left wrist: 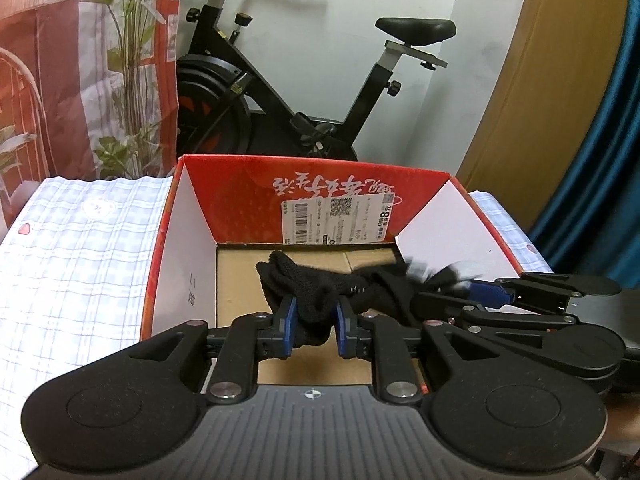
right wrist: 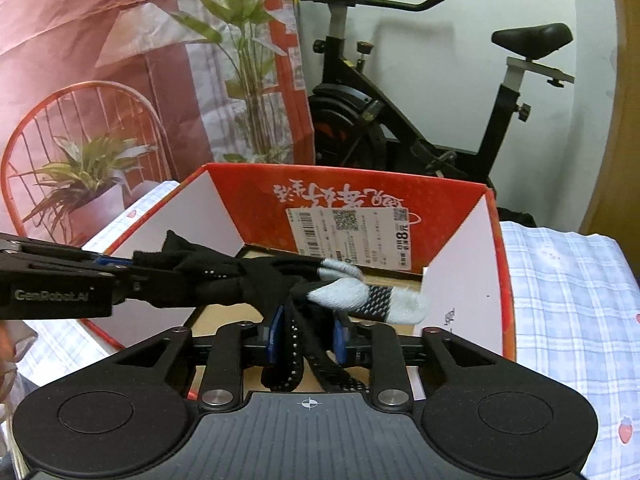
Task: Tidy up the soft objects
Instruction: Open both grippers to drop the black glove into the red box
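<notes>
A bundle of black socks [left wrist: 304,284] with grey-white toes [right wrist: 348,296] hangs stretched over the open red cardboard box [left wrist: 312,164], just above its brown floor. My left gripper [left wrist: 315,322] holds the plain black end, and the cloth fills the gap and touches both blue pads. My right gripper [right wrist: 308,334] stands around the dotted end, where thin strands pass slackly between its pads. Each gripper shows from the side in the other view: the right gripper [left wrist: 484,294] and the left gripper [right wrist: 120,264]. The box [right wrist: 344,176] holds nothing else that I can see.
The box rests on a blue-and-white checked cloth [left wrist: 80,248] that reaches out on both sides [right wrist: 568,280]. Behind it stands a black exercise bike [left wrist: 280,80]. A printed backdrop with plants [left wrist: 80,60] is at the left, a wooden door [left wrist: 540,80] and a blue curtain [left wrist: 600,160] at the right.
</notes>
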Available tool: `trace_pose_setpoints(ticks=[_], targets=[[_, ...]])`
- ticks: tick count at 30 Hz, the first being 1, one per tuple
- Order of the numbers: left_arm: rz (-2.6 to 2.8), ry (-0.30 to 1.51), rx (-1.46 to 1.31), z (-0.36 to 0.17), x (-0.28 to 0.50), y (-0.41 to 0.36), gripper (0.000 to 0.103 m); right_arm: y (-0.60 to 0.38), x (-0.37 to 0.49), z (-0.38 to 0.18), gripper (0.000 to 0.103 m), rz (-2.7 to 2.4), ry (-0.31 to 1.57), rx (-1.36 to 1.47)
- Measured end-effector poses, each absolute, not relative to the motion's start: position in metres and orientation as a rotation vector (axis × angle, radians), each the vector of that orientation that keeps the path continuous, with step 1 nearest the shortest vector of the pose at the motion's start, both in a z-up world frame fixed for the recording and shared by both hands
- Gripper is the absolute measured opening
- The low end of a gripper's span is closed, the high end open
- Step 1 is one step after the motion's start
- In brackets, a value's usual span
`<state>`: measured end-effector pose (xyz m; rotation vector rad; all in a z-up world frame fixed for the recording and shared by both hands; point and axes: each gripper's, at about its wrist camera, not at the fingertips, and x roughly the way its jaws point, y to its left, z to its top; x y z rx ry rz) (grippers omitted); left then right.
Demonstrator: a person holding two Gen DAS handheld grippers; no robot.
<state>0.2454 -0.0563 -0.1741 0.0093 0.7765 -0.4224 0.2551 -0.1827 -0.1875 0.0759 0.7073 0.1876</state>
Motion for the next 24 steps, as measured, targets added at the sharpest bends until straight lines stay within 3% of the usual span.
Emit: trace_pose_setpoints(ticks=[3,9,24], targets=[[-0.426,0.763,0.012,-0.171,0.240,-0.055,0.026,-0.183,0.252,-0.186,0.031,0.162,0.707,0.060],[-0.431,0.722,0.018,-0.158,0.227,-0.051,0.038,-0.182,0.241,-0.178,0.056,0.132,0.694,0.037],[-0.385,0.664,0.042,-0.140,0.193,-0.026,0.038,-0.171,0.203,-0.158,0.058,0.137,0.645,0.023]])
